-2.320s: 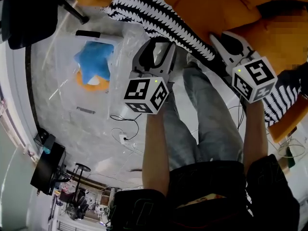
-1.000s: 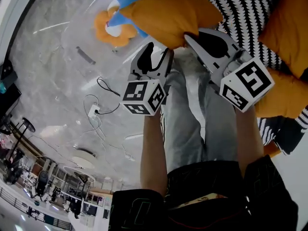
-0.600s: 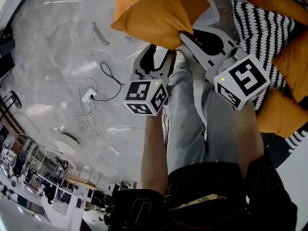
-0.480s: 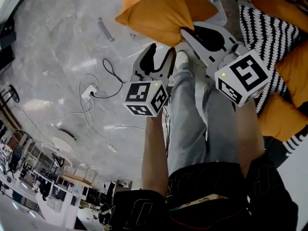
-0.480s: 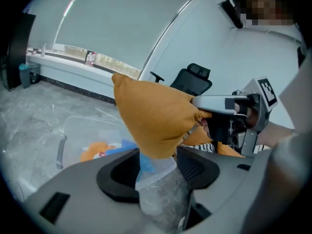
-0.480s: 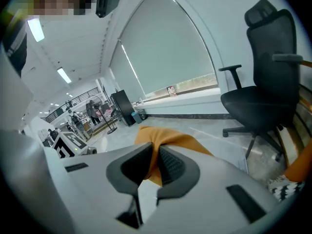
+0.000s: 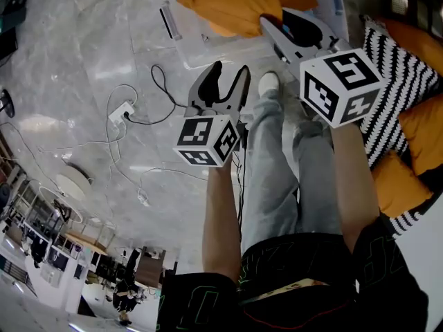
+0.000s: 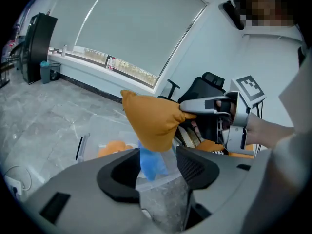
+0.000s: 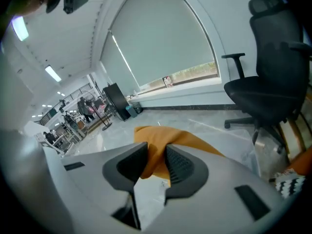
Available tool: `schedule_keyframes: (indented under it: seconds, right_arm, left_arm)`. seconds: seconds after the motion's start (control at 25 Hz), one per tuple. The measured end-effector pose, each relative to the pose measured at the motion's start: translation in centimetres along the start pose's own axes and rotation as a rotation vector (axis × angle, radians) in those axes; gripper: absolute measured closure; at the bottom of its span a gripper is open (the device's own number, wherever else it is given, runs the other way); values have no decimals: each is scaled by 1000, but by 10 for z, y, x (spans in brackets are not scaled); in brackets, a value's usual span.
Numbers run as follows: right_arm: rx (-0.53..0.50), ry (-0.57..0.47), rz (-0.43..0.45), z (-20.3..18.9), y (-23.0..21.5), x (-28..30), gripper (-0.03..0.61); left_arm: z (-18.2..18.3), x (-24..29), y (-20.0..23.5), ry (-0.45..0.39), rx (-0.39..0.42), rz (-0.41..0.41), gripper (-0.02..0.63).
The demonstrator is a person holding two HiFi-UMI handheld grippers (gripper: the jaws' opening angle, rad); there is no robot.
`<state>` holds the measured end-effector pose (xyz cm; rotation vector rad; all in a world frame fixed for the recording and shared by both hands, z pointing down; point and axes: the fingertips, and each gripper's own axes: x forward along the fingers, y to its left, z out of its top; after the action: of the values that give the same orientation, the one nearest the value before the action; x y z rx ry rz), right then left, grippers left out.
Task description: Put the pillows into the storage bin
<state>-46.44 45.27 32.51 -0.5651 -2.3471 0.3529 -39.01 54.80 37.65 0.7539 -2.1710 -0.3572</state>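
Note:
An orange pillow (image 7: 239,5) hangs over the clear storage bin (image 7: 201,52) at the top of the head view. One corner sits between the jaws of my right gripper (image 7: 266,23). Those jaws have just been opening a little, and the orange fabric (image 9: 195,143) still fills the gap of the right gripper (image 9: 156,162). In the left gripper view the pillow (image 8: 148,123) dangles from the right gripper (image 8: 187,112) above a blue soft toy (image 8: 151,162) in the bin. My left gripper (image 7: 229,71) stands open and empty, short of the bin (image 8: 80,147).
A black-and-white striped pillow (image 7: 398,81) and orange pillows (image 7: 422,130) lie at the right. A power strip with cables (image 7: 121,109) lies on the marble floor left of the bin. The person's legs (image 7: 277,178) stand below the grippers. A black office chair (image 9: 273,91) is beyond the bin.
The view has swung from the pillows on the right toward the bin. My right gripper carried the orange pillow over the bin. The left gripper came along, open and empty.

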Motion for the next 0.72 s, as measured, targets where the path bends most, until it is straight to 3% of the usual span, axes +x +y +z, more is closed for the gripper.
schedule_keyframes:
  seconds: [0.24,0.44,0.48,0.56,0.64,0.72]
  right_arm:
    - [-31,134,-127,-39,-21,3,459]
    - [85,86,-138,-47,-42,-12,460]
    - [102,67,-136,-46,-44,-17,467]
    - [120,27,-126,-42,-48,-29,574]
    - [124,-33,-82,-37,-48,-43,575]
    - [145,-94,-62,-35,-52,-58,576]
  left_arm:
    - [3,11,0,16,-11,-11,382]
    - [4,26,-7,38,11,-48,384]
    - [4,30,-11,44,19,-59,387]
    - [5,36,-21,54,35,-82,398]
    - [5,41,-33,62,49,-108,447]
    - [6,46,-47,65,62,-138,553]
